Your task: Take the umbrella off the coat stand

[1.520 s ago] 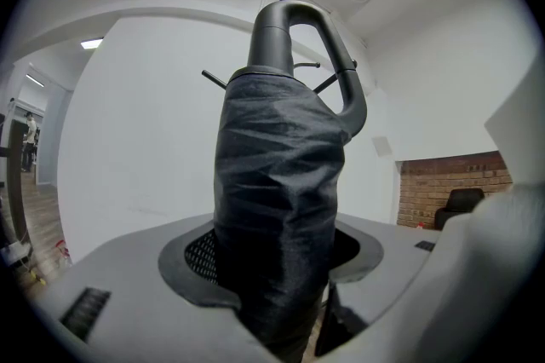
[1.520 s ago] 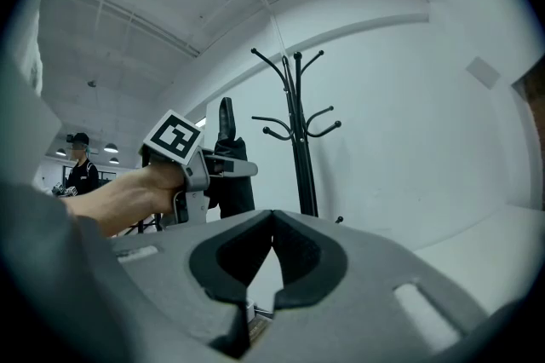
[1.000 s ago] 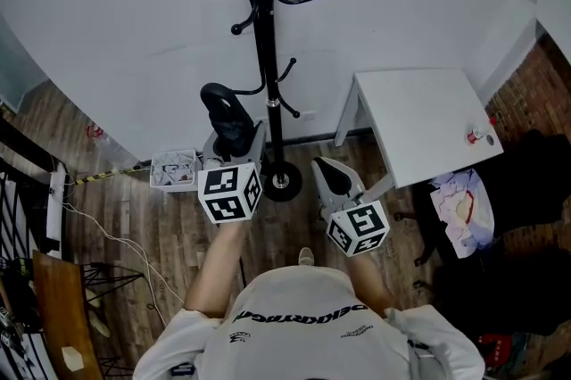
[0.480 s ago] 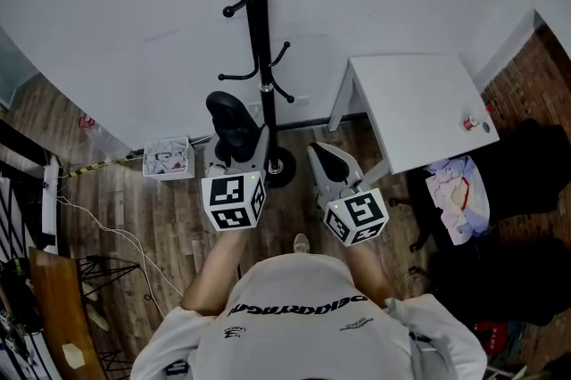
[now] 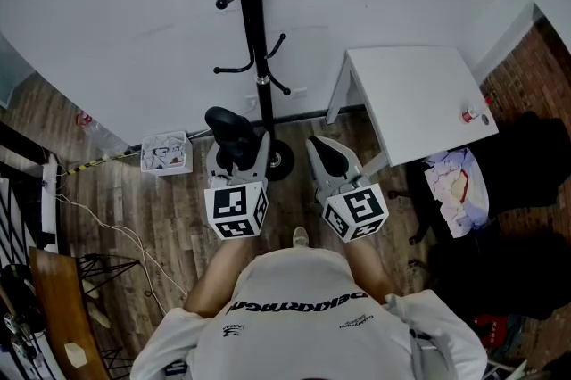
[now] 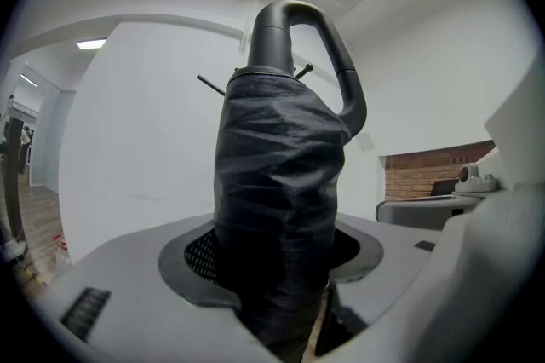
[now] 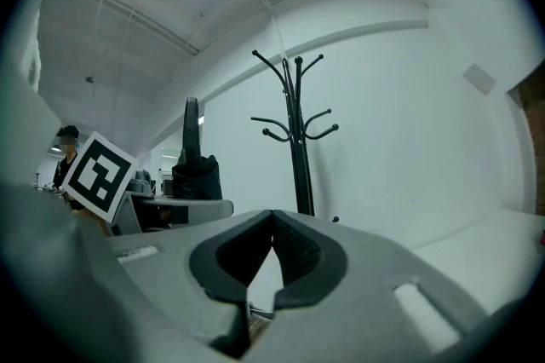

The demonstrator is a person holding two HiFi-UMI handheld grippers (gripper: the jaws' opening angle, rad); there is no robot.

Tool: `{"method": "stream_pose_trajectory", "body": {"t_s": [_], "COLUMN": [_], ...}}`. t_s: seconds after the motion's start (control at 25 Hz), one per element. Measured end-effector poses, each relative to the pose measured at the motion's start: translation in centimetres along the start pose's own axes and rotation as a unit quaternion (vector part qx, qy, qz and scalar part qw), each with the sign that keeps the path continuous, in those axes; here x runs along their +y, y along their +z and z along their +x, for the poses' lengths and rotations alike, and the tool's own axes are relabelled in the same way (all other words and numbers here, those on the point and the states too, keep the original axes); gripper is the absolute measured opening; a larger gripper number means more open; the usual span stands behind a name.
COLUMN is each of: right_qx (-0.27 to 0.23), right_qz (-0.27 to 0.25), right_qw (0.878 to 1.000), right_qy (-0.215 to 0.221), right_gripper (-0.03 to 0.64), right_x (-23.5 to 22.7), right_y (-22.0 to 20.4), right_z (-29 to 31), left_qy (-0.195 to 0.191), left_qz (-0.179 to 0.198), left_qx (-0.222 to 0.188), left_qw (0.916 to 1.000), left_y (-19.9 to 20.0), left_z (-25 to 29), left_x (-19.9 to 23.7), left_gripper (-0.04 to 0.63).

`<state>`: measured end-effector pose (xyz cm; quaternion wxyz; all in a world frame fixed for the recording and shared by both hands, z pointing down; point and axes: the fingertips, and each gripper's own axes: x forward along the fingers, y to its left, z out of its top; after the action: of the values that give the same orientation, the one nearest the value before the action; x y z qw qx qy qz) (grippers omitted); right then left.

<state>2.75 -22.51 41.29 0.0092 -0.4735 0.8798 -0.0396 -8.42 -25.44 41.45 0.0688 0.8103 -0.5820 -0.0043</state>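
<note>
The folded black umbrella [image 5: 230, 133] stands upright between the jaws of my left gripper [image 5: 237, 159], which is shut on its wrapped canopy [image 6: 277, 208]. Its looped handle [image 6: 317, 37] rises above the jaws. The umbrella hangs free of the black coat stand [image 5: 252, 30], which stands against the white wall just beyond it. My right gripper [image 5: 326, 159] is level beside the left one, shut with nothing in it [image 7: 272, 218]. In the right gripper view the coat stand [image 7: 298, 140] is straight ahead and the umbrella [image 7: 194, 167] is at the left.
A white table [image 5: 410, 102] stands right of the stand against the wall. A small white bin [image 5: 165, 153] with paper sits on the wood floor at the left. Dark bags and a chair [image 5: 522, 218] fill the right side. A cable [image 5: 107, 231] trails over the floor at the left.
My left gripper has drawn the umbrella back and down, away from the stand's lower hooks. The right gripper has kept its place.
</note>
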Motion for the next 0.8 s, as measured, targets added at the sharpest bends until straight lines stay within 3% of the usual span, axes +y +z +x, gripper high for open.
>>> {"method": "stream_pose_trajectory", "body": {"t_s": [0.8], "right_qx": [-0.004], "right_qz": [-0.005], "right_qw": [1.000], "right_qy": [-0.006], "right_gripper": [-0.002], "right_x": [-0.6], "right_y": [-0.1], "right_z": [-0.5], "left_qy": [0.008], "left_qz": [0.006], "left_qx": [-0.009], "left_qw": [0.9999], "left_y": [-1.9], "left_z": [-1.9], "left_x": [-1.5], "left_gripper": [0.264]}}
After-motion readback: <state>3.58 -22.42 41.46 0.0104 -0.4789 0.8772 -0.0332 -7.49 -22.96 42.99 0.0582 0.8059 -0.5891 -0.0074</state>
